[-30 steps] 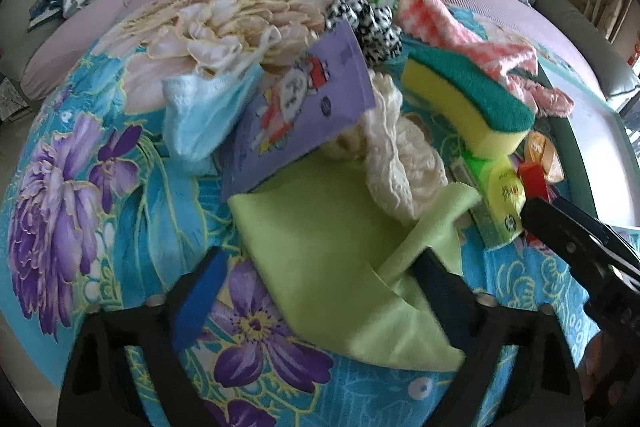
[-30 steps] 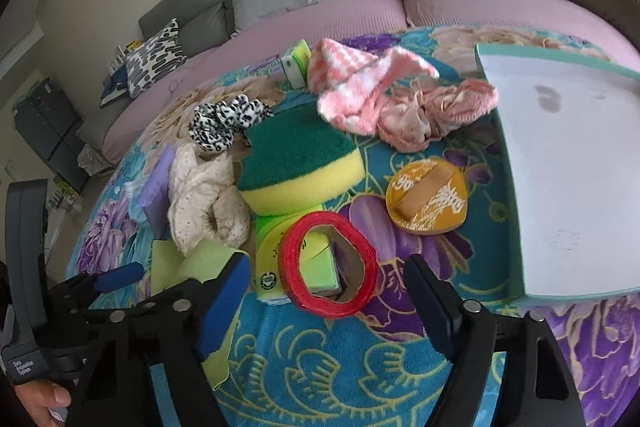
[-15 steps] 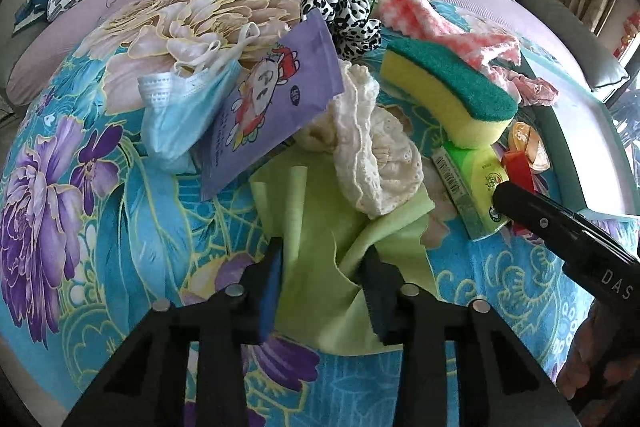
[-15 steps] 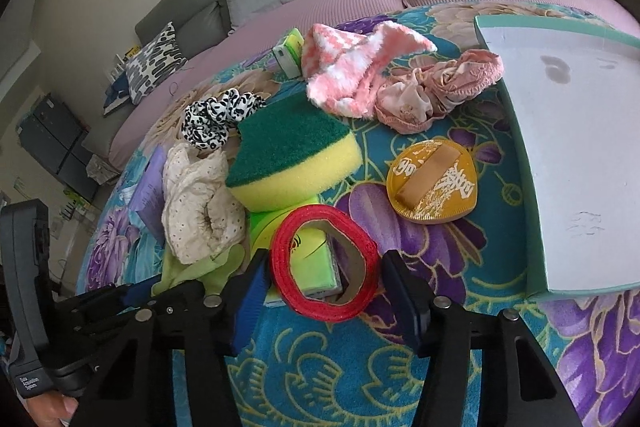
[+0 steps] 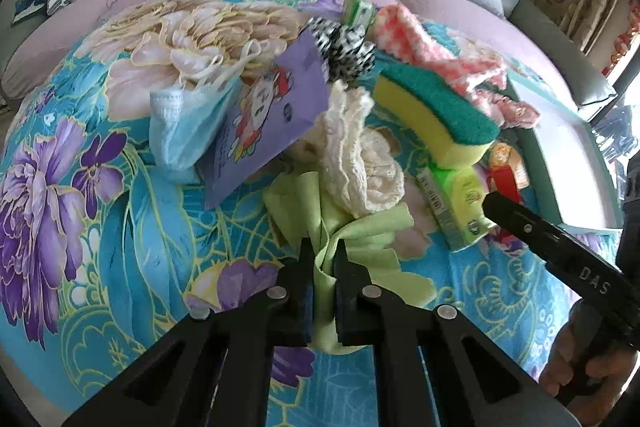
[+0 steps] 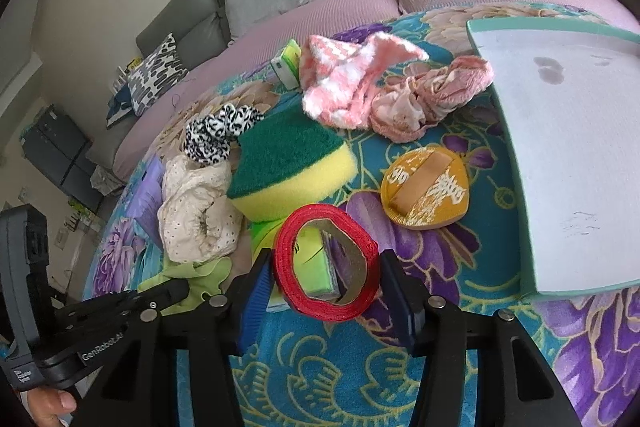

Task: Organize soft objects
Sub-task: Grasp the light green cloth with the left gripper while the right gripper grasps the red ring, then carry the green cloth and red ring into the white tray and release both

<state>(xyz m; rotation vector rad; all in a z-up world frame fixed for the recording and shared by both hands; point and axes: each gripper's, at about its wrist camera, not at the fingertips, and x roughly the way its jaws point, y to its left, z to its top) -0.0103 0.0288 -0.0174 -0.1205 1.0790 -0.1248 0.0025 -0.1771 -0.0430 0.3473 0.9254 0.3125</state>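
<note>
- Left tool (image 5: 323,263): pinched tight on a bunched fold of the green cloth (image 5: 356,239). Cloth spreads away from the tool, its far part under the cream lace scrunchie (image 5: 360,163).
- Right tool (image 6: 326,291): jaws closing, red ribbon roll (image 6: 326,263) between the blue pads; contact with the pads not clear.
- Roll stands tilted on edge, leaning on a green packet (image 6: 316,259) by the sponge (image 6: 288,167).
- Teal tray (image 6: 512,131) lies right of the roll, nearer the right hand; likely drop spot.
</note>
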